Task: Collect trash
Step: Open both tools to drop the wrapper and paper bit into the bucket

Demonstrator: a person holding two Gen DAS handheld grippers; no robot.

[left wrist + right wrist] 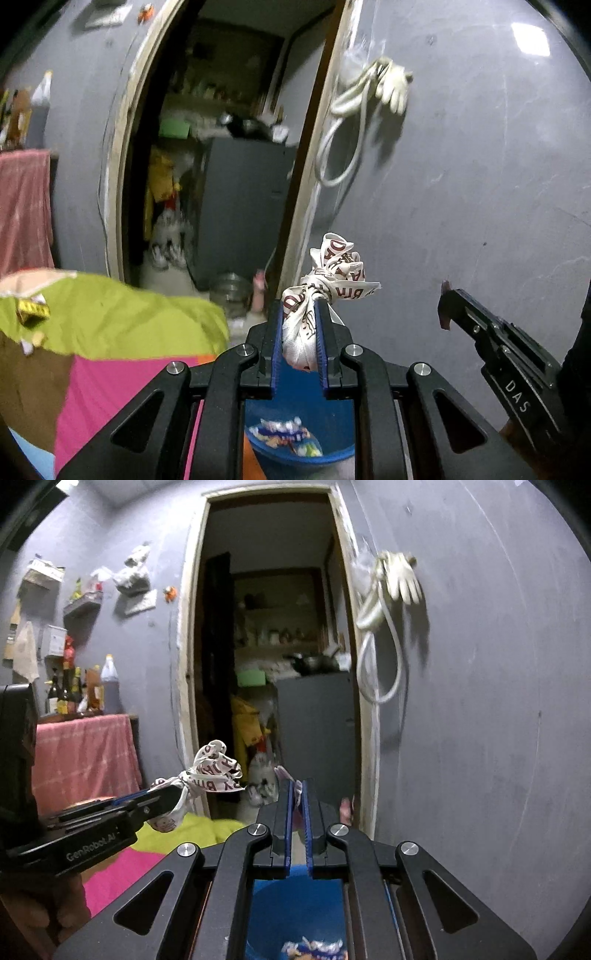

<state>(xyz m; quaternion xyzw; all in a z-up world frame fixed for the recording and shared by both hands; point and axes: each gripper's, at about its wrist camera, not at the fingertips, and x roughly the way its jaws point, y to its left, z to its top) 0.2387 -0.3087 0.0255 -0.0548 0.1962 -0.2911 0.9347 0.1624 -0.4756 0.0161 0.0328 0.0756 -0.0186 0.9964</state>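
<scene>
A knotted white wrapper (pixel 325 291), printed with dark red lettering, is being held aloft in the left claw (pixel 300 325), whose blue pads are being pressed against its bunched lower half while the knot and loose ends are standing clear above the tips. The bundle is being carried over a blue bin (pixel 295 454), seen low between the claw's arms with colourful packets already lying inside. Judged from its crumpled folds, the wrapper is being taken as light, soft and easily crushed, unlikely to slip from ridged pads; the tight waist just below the knot is being read as the firmest place for a hold.

The right claw (pixel 298 801) is being kept nearly closed on a thin scrap of pale, purple-tinged wrapping (pixel 286 775) that is poking out at its tips; it too is being held over the bin. What the scrap is cannot be told.

On the near left, a bed cover (pixel 110 317) in lime green and pink is being shown. On the far side, a grey wall (pixel 480 184) is being broken by an open doorway (pixel 273 627), beside which a coiled white hose (pixel 380 642) and a pale glove (pixel 402 579) are hanging.
</scene>
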